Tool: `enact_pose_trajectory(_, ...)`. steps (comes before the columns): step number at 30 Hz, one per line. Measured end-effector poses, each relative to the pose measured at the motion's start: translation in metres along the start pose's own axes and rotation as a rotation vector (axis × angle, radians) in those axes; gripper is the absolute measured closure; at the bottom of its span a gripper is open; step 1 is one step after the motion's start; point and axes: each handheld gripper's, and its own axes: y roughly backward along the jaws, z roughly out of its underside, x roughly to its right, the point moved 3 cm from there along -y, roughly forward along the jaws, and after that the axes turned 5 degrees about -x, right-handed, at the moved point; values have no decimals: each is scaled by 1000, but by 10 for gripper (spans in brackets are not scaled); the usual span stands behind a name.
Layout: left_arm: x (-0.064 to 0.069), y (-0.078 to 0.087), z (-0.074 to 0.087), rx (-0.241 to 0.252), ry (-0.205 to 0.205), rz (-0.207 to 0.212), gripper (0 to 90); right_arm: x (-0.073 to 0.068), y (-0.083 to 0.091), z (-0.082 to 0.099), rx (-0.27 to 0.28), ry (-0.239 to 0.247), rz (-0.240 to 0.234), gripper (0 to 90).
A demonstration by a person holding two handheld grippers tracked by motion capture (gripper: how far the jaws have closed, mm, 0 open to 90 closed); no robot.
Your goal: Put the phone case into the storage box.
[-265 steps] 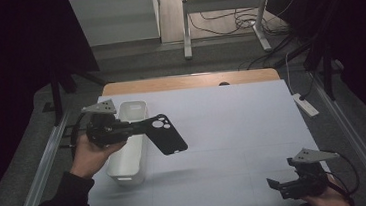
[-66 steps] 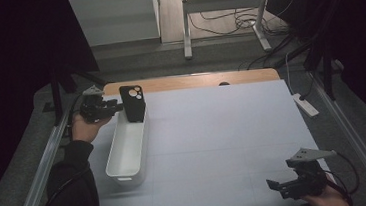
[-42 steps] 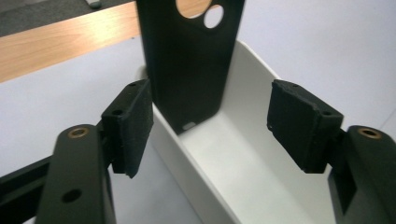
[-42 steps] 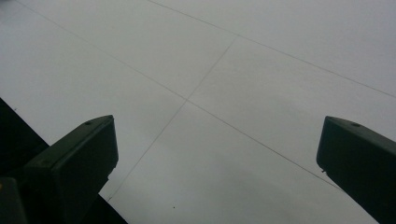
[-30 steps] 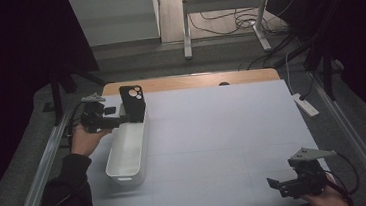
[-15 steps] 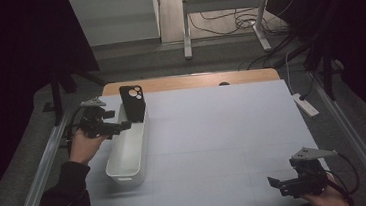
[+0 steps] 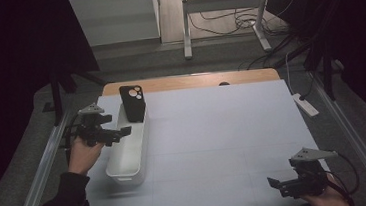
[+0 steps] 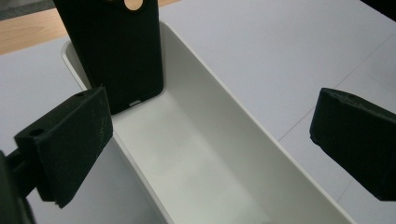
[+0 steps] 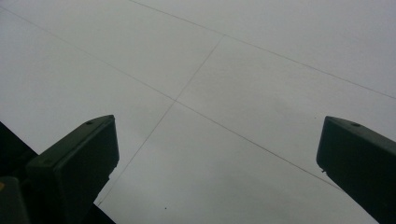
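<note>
A black phone case (image 7: 133, 103) with round camera cut-outs stands tilted against the far end of a long white bin (image 7: 125, 158) at the table's left. The same case (image 8: 116, 51) leans inside the white bin (image 8: 196, 154) in the left gripper view. My left gripper (image 7: 122, 133) hovers open over the bin's left rim, a little nearer than the case and apart from it. At the near right corner my right gripper (image 7: 276, 183) rests low over the table, open, with nothing between its jaws.
The table (image 7: 223, 129) is covered in a pale sheet marked with faint grid lines (image 9: 177, 100). A white power strip (image 7: 304, 104) lies off the right edge. Metal rails (image 7: 46, 165) run along both sides. A desk frame and cables (image 7: 223, 14) stand beyond the far edge.
My left gripper carried the phone case to the bin's far end, let it go and drew back toward me, open. The case now leans in the bin. The right gripper stayed put.
</note>
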Motion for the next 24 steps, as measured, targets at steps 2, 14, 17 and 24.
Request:
enact_pose_trajectory(2,3,0,4,2,3,10,0,0,0,0,1,7,-3,0)
enact_pose_trajectory(14,19,3,18,25,-16,17,0,0,0,0,1,-2,-12,0)
enact_pose_trajectory(17,23,5,22,37,-20,14,0,0,0,0,0,-1,-12,0)
enact_pose_trajectory(24,30,9,30,35,-20,-9,0,0,0,0,0,1,-11,0)
